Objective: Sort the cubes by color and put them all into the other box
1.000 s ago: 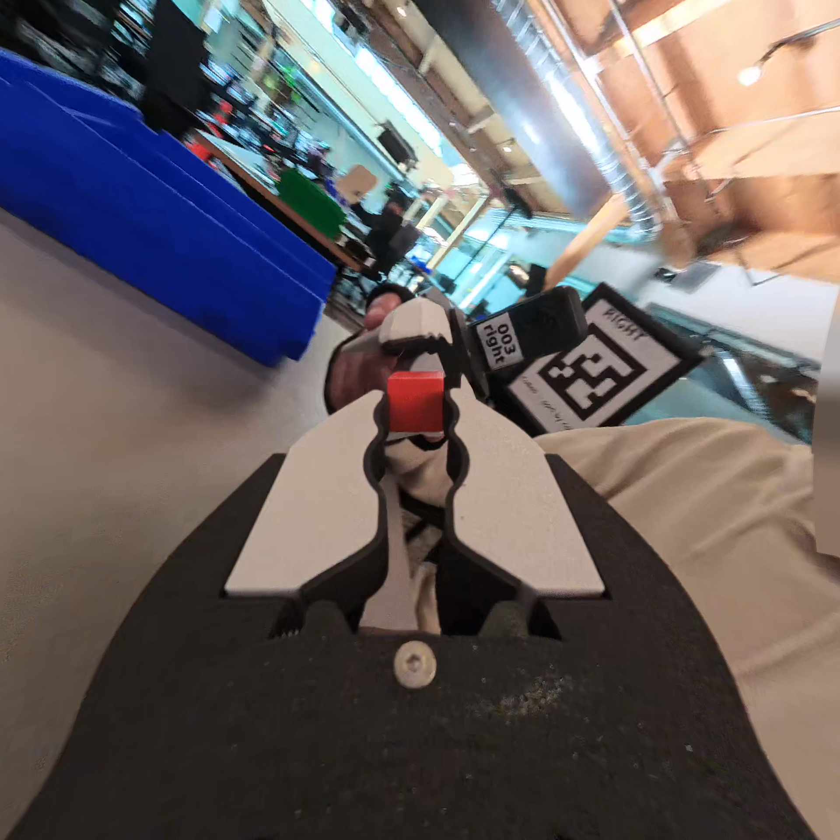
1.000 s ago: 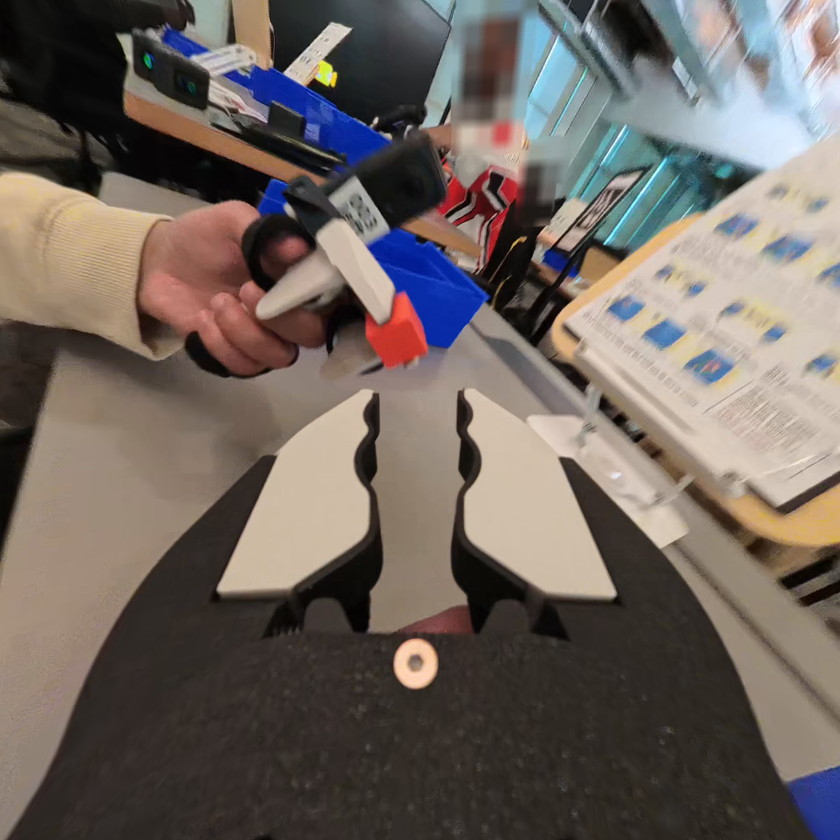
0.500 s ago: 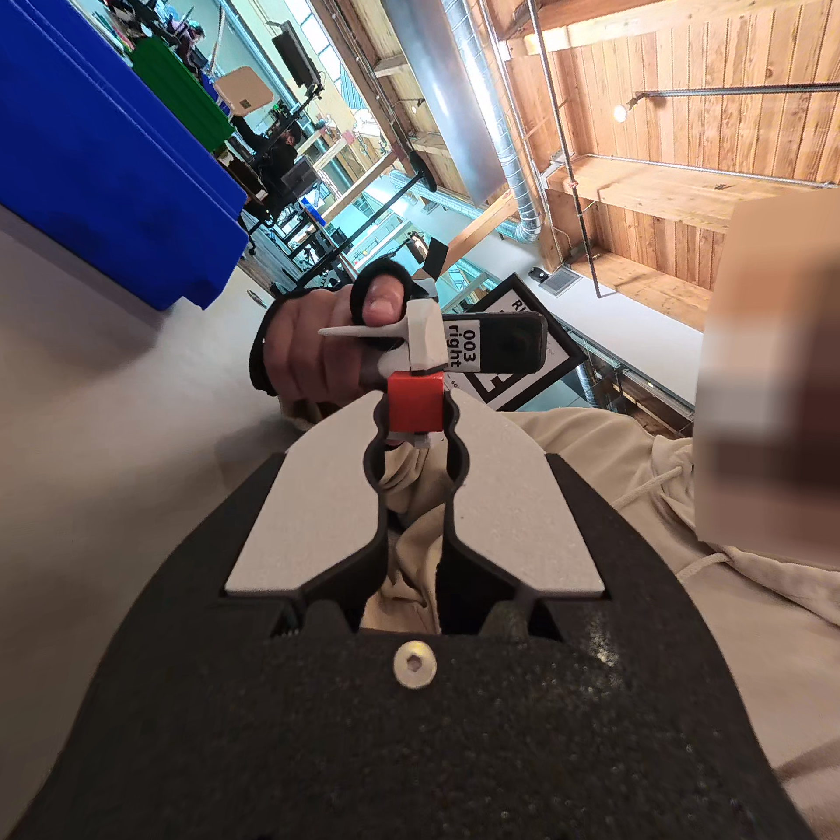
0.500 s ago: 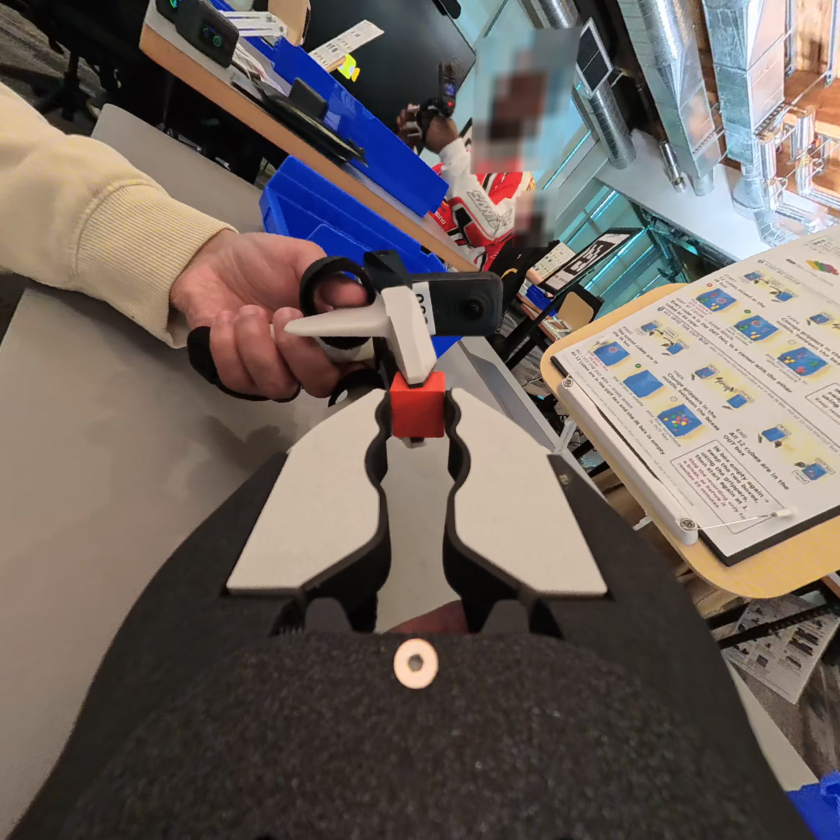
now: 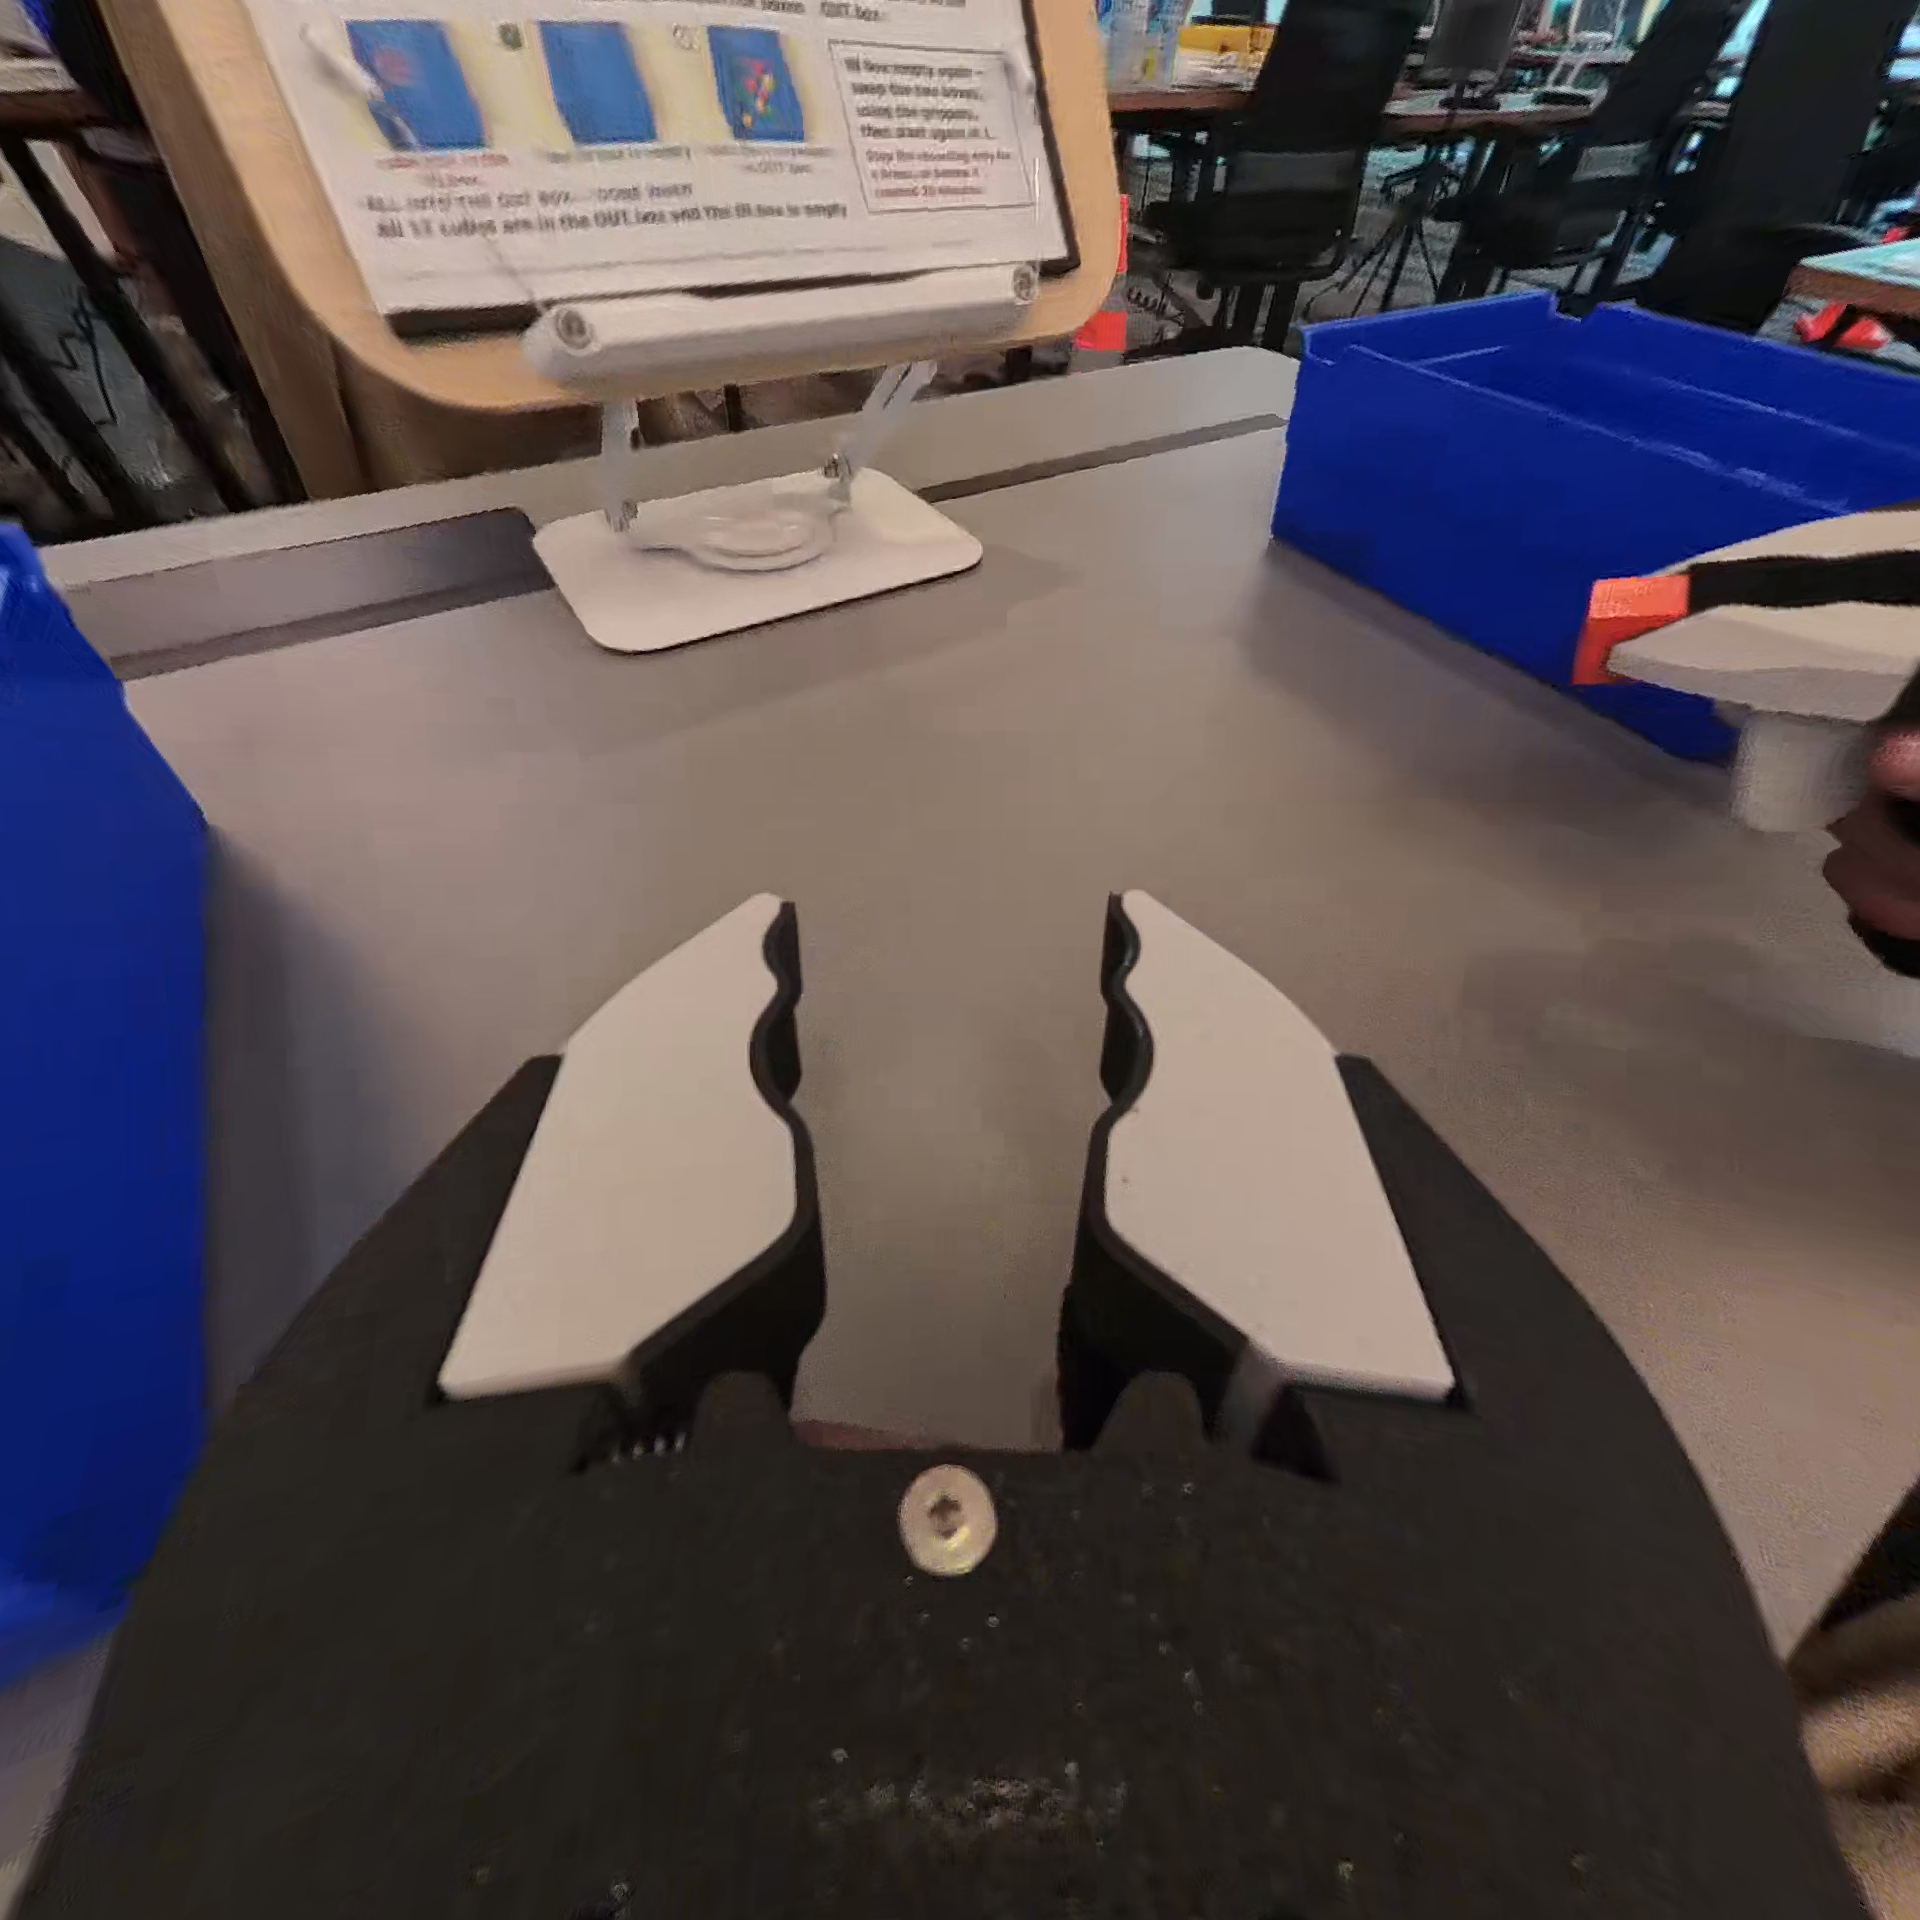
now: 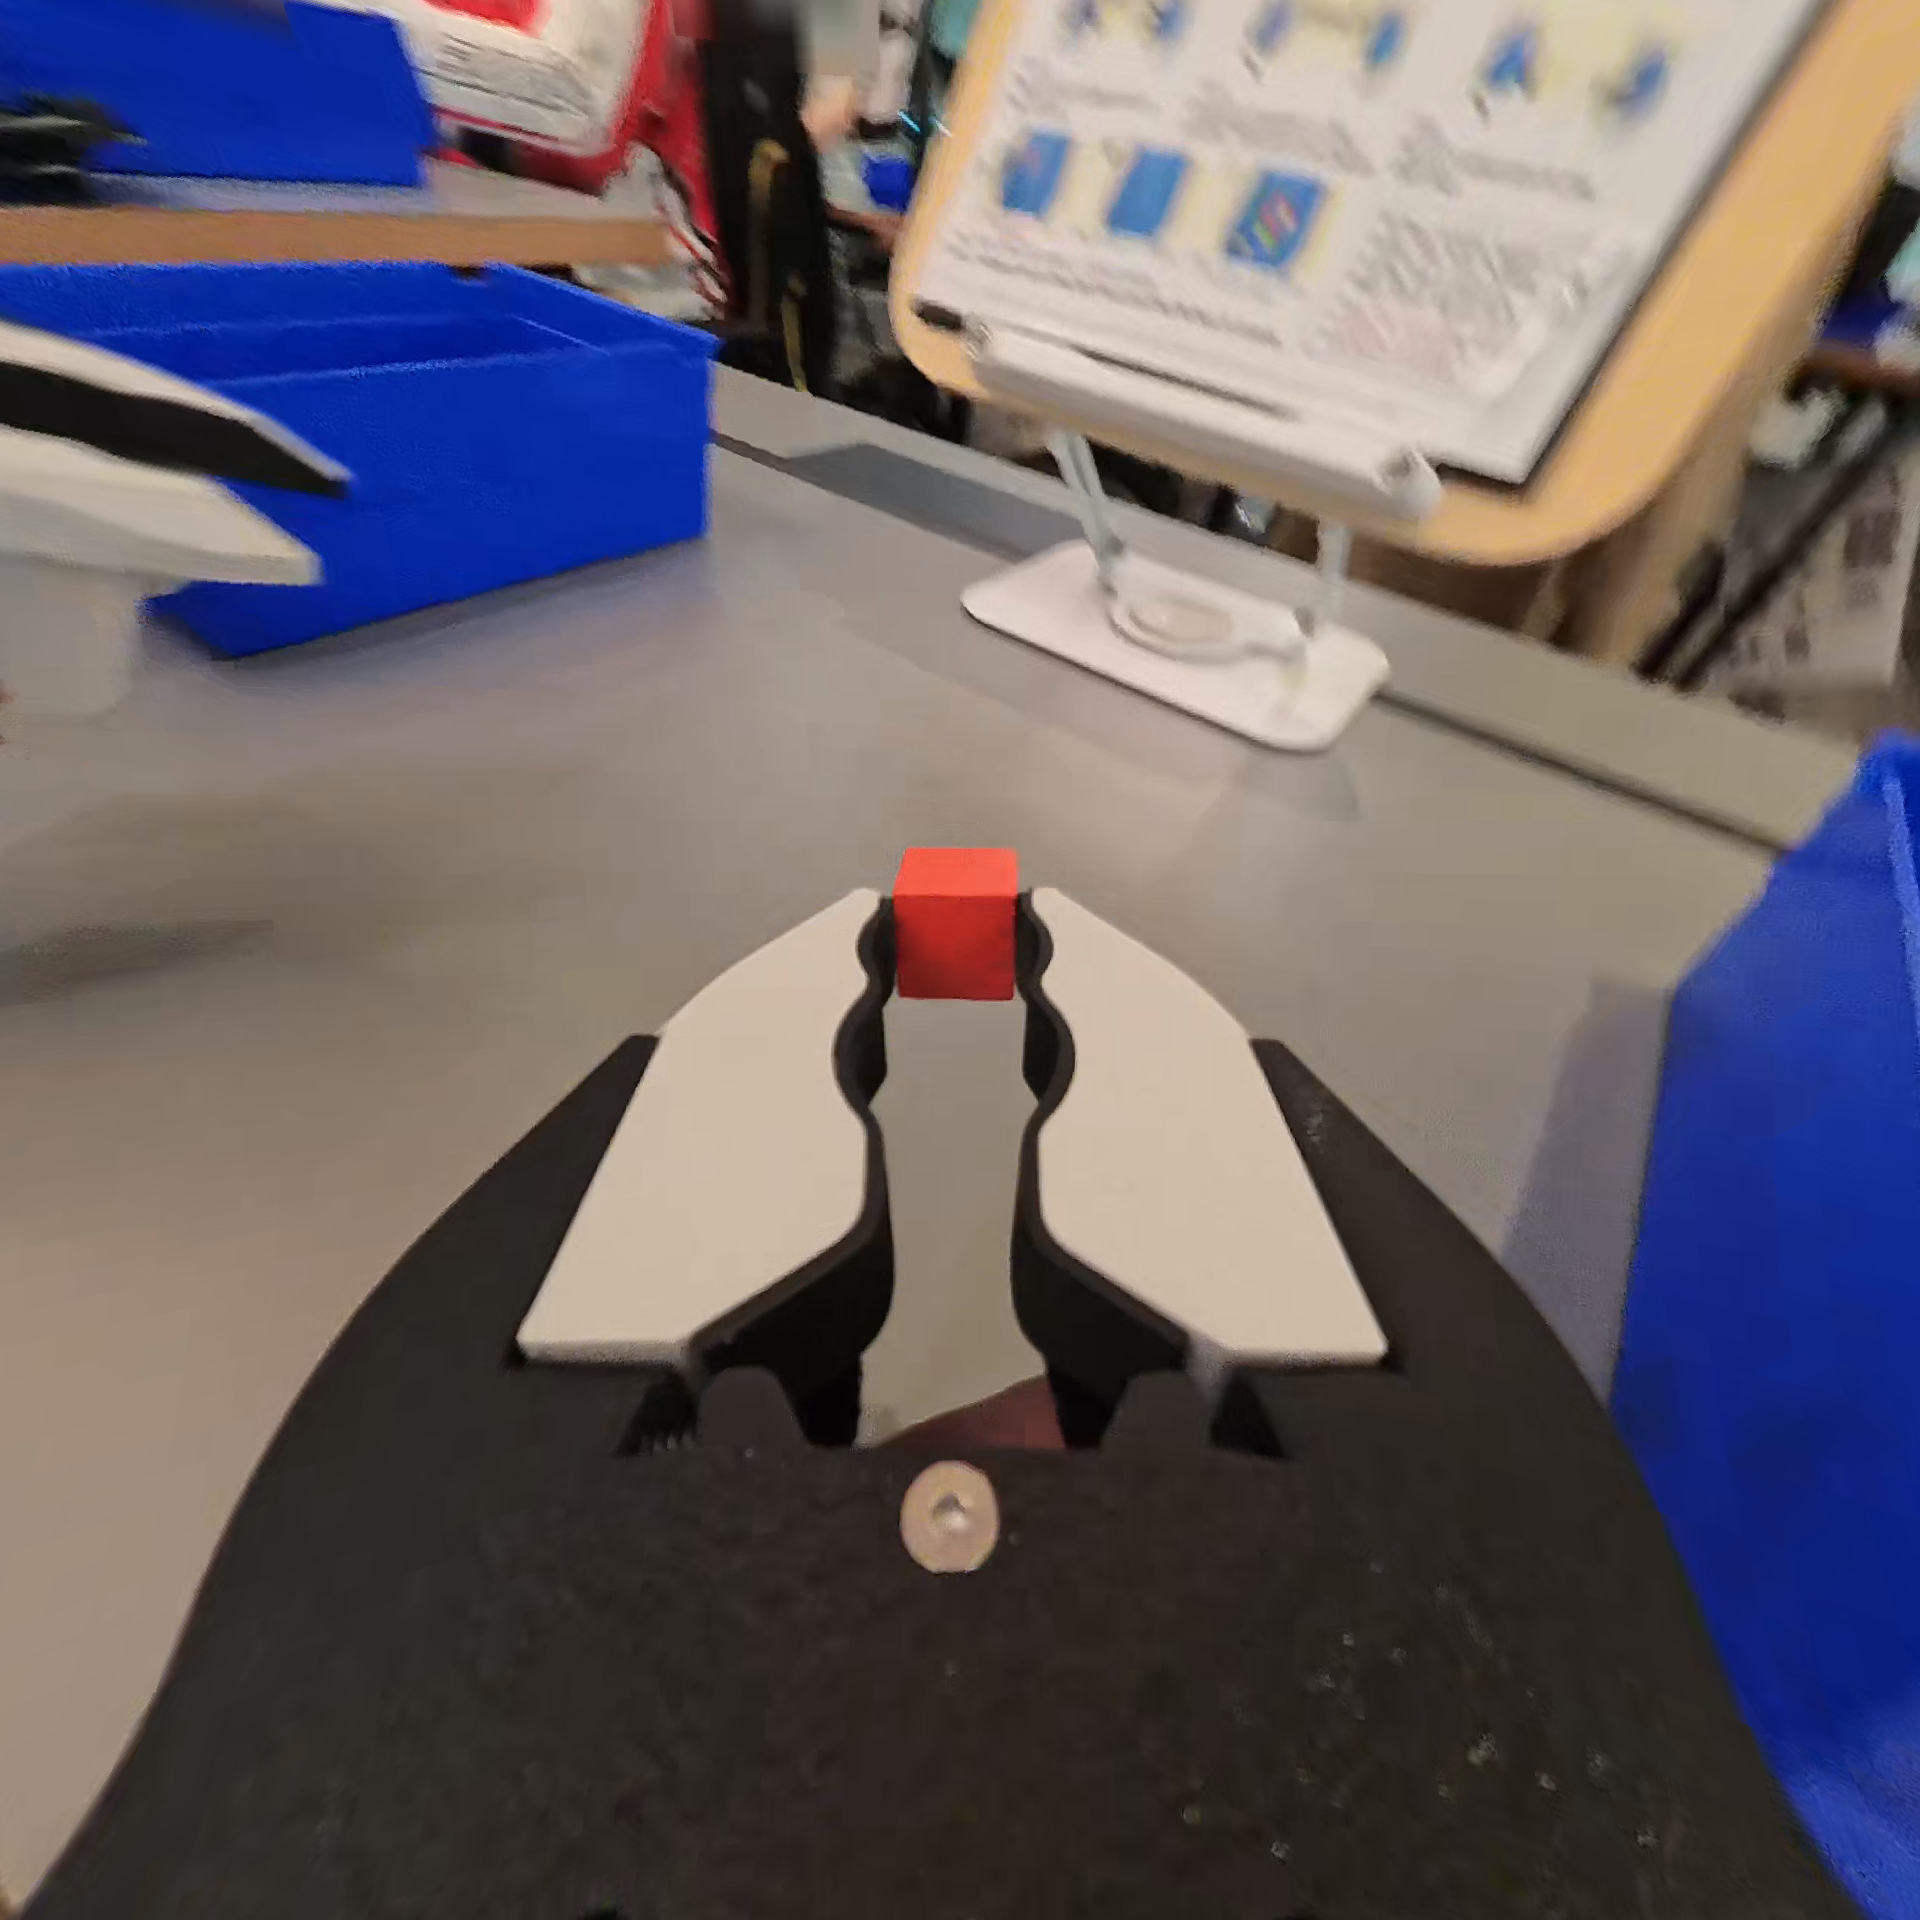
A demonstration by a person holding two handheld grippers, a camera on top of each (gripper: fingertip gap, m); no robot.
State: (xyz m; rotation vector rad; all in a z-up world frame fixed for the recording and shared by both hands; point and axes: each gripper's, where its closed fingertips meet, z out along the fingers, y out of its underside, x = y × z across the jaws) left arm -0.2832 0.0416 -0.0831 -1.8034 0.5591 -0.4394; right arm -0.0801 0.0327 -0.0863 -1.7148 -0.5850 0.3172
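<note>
- Left wrist view: the left gripper [image 5: 948, 914] hangs over a grey table [image 5: 935, 748], its two pale fingers [image 5: 665, 1143] spread wide apart with nothing between them.
- Beyond the fingertips, an instruction board [image 5: 665, 145] leans on a white stand [image 5: 758, 561] at the table's far edge.
- Right of the fingers and farther out sits a blue box [image 5: 1558, 488]; in front of it the right gripper [image 5: 1621, 629] enters from the picture's edge, a red cube [image 5: 1626, 623] pinched at its tip.
- A second blue box [image 5: 94, 1143] fills the space just left of the fingers.
- Right wrist view: the right gripper [image 6: 954, 920] is clenched on the red cube [image 6: 954, 920], which sits squarely between the very tips of both fingers [image 6: 748, 1122], above the table [image 6: 520, 831].
- Ahead and to the right of the tips stands the instruction board [image 6: 1351, 208] on its stand [image 6: 1174, 644].
- Left of the fingers and farther off lies a blue box [image 6: 468, 447], with the left gripper [image 6: 301, 520] in front of it, its fingertips apart.
- Another blue box [image 6: 1787, 1247] rises close beside the right finger.
</note>
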